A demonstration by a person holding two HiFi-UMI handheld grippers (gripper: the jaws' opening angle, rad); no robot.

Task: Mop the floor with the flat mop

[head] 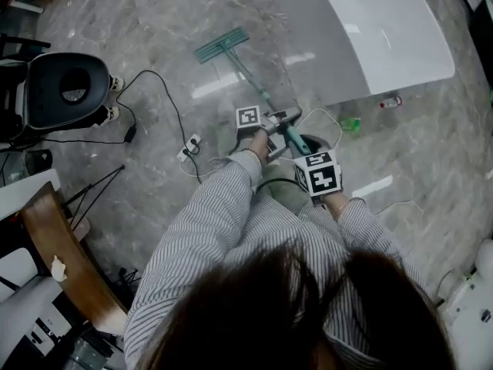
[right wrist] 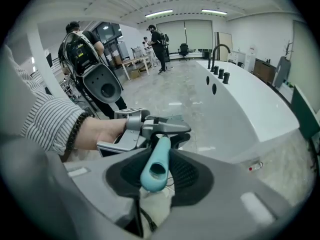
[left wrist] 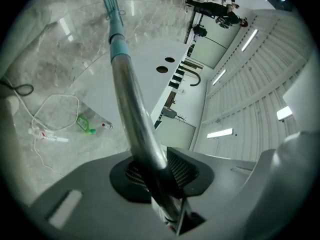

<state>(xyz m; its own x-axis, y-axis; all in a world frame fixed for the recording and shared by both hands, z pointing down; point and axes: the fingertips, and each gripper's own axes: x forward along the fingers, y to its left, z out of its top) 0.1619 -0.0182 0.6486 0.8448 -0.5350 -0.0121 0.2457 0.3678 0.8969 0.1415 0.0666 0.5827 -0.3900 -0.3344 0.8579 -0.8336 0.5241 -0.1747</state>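
Observation:
The flat mop has a teal head [head: 221, 45] lying on the grey marble floor [head: 154, 21], with its pole [head: 250, 79] running back toward me. My left gripper [head: 271, 128] is shut on the metal part of the pole [left wrist: 135, 119], lower down the shaft. My right gripper [head: 306, 154] is shut on the teal handle end [right wrist: 156, 165], just behind the left one. In the left gripper view the mop head [left wrist: 112, 4] shows far along the pole. The right gripper view shows the left gripper [right wrist: 155, 129] and a hand directly ahead of it.
A white counter [head: 385, 29] with a sink and faucet stands right of the mop. A green bottle [head: 350, 124], a small bottle [head: 391, 101] and white cable [head: 323, 122] lie beside it. A black cable and power strip [head: 189, 146] lie left. A black chair [head: 65, 91] and wooden chair [head: 65, 257] stand at left.

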